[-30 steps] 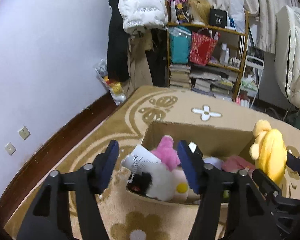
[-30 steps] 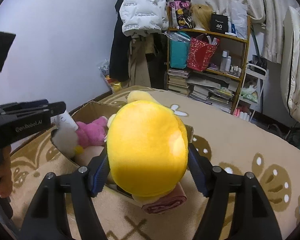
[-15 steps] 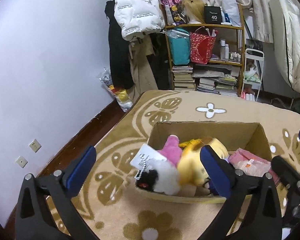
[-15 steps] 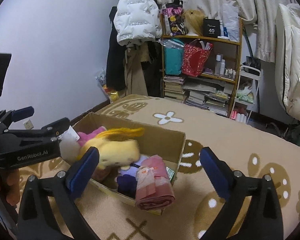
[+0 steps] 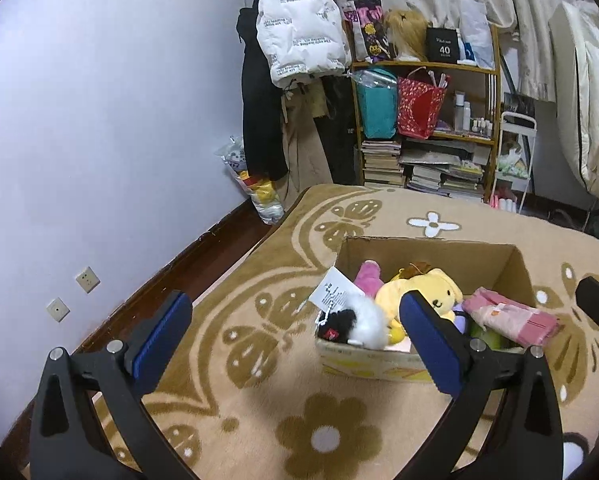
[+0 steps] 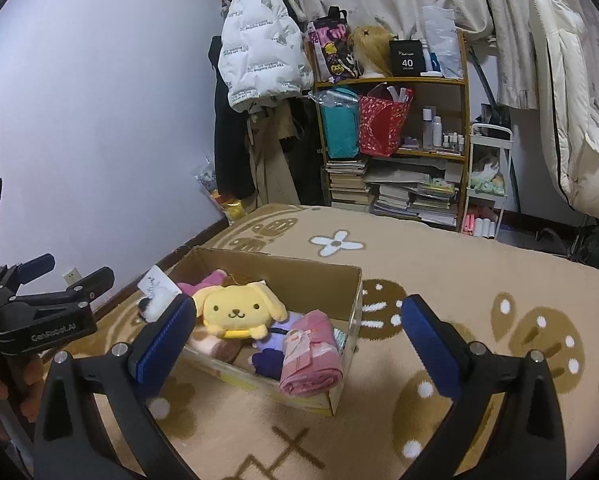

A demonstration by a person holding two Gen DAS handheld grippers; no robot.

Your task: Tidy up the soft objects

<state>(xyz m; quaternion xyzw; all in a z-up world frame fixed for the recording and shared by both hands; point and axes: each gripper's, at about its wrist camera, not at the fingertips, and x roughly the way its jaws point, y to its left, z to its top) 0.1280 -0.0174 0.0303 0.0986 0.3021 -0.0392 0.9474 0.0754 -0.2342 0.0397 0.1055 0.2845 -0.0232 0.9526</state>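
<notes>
— Soft toys: where do they sit?
— In the open brown cardboard box (image 6: 319,280) on the tan patterned carpet (image 6: 459,272). A yellow plush dog with floppy ears (image 6: 235,312) lies face up near the box's middle, a pink plush (image 5: 367,276) behind it, a black-and-white fluffy toy (image 5: 359,322) with a white paper tag (image 5: 333,294) at the box's left end, and a rolled pink cloth (image 6: 311,354) at its right end.
— And the grippers?
— The left gripper (image 5: 295,328) and the right gripper (image 6: 295,328) both stand spread wide, having just been opening, with nothing between their blue pads (image 6: 163,338).
</notes>
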